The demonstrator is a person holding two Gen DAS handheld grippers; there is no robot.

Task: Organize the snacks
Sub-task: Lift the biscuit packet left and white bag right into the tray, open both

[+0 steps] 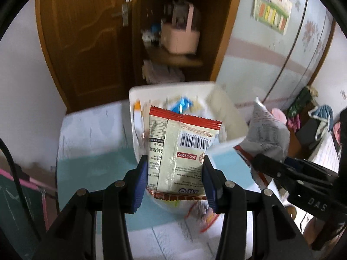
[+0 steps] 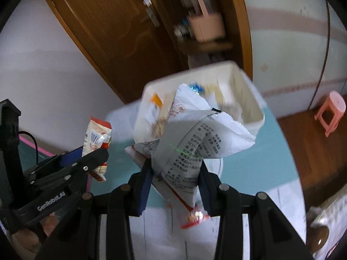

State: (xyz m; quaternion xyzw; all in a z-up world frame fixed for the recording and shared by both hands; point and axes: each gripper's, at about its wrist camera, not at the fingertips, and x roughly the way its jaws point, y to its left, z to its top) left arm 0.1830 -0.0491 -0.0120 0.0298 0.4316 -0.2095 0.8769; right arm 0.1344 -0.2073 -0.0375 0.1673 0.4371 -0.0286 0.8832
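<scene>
1. In the left wrist view, my left gripper (image 1: 175, 173) sits low in the centre, its ribbed blue pads (image 1: 139, 182) pressed against both sides of a flat cream snack packet (image 1: 180, 151). The packet has crimped red ends, a barcode and a glossy film surface.
2. Just behind the packet stands a white plastic bin (image 1: 229, 112), smooth-walled with rounded corners, with blurred wrappers inside. It rests on a pale blue table (image 1: 91, 151).
3. At the right of this frame, the right gripper (image 1: 258, 162) pinches a crumpled white bag (image 1: 266, 134).
4. In the right wrist view, my right gripper (image 2: 175, 173) is clamped low in the centre on that white bag (image 2: 195, 143), a wrinkled, twisted foil pack with printed text and a red-edged seam.
5. The bin (image 2: 249, 121) lies directly behind the bag, tilted in the frame.
6. At lower left, the left gripper (image 2: 91, 153) holds the cream packet (image 2: 96, 136) upright, well apart from the bin.
7. A glossy brown wooden door (image 2: 104, 28) fills the upper left.
</scene>
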